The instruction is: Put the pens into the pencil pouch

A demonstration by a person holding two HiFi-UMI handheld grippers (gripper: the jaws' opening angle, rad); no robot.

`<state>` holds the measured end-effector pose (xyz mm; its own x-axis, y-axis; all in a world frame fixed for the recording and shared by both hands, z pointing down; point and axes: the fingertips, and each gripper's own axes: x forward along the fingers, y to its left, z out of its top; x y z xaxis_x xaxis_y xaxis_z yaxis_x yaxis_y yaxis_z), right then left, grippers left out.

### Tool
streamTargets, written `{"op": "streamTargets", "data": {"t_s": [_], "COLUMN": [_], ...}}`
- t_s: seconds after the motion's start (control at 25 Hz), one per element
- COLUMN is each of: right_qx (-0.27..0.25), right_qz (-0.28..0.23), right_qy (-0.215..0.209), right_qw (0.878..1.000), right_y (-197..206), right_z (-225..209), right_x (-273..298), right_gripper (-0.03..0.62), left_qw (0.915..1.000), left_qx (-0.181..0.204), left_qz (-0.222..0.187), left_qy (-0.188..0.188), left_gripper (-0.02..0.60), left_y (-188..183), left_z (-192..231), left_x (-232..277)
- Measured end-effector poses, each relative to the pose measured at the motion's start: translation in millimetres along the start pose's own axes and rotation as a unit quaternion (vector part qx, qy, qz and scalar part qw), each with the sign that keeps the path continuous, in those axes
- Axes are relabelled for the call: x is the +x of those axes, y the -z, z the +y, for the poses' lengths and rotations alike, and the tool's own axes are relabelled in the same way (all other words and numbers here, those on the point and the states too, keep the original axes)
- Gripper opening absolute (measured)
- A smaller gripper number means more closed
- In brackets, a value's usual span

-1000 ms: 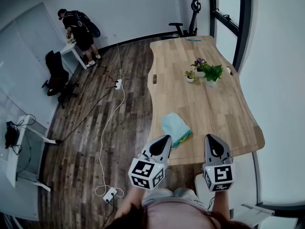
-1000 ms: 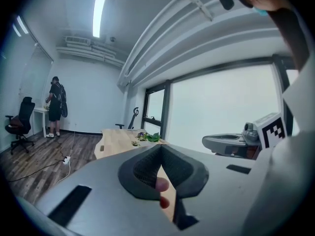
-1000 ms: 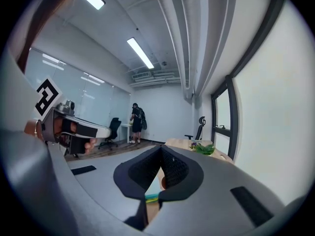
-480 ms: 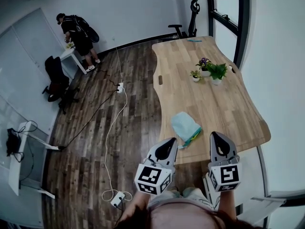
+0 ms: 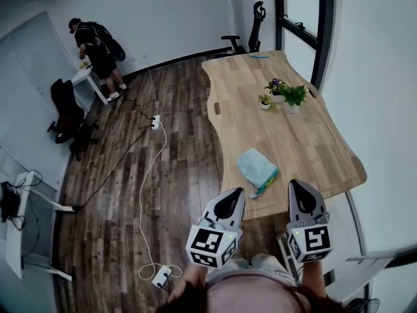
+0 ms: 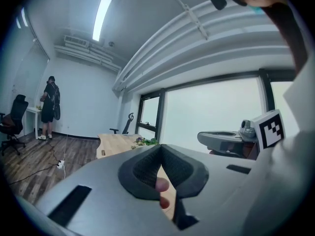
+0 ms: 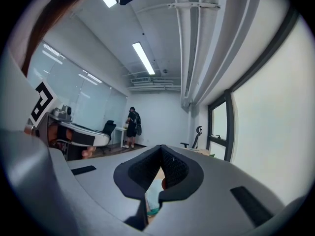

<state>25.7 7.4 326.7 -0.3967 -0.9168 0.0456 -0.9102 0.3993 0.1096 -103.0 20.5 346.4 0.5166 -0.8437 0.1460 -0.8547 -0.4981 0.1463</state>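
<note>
Head view: left hand-held gripper (image 5: 236, 193), right hand-held gripper (image 5: 295, 185), both pressed together.

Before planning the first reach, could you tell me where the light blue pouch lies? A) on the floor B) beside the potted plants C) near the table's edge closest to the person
C: the pouch lies at the near edge of the table, apart from the potted plants.
</note>
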Motion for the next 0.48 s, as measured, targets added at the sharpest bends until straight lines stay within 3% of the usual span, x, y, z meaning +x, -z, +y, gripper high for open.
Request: {"op": "streamTargets", "data": {"t_s": [0.48], "right_qx": [-0.01], "right_qz": [0.011], "right_qy": [0.024], "right_qw": [1.0], "right_y": [-0.5], "right_z": [11.0], "right_x": [-17.8], "right_gripper": [0.0], "left_qw": [0.9996], "left_qx": [-0.001], "left_qz": [0.002], "left_qy": [0.027], "left_gripper": [0.003], "left_y": [3.1], "left_z": [-1.1], "left_x": [-13.1]}}
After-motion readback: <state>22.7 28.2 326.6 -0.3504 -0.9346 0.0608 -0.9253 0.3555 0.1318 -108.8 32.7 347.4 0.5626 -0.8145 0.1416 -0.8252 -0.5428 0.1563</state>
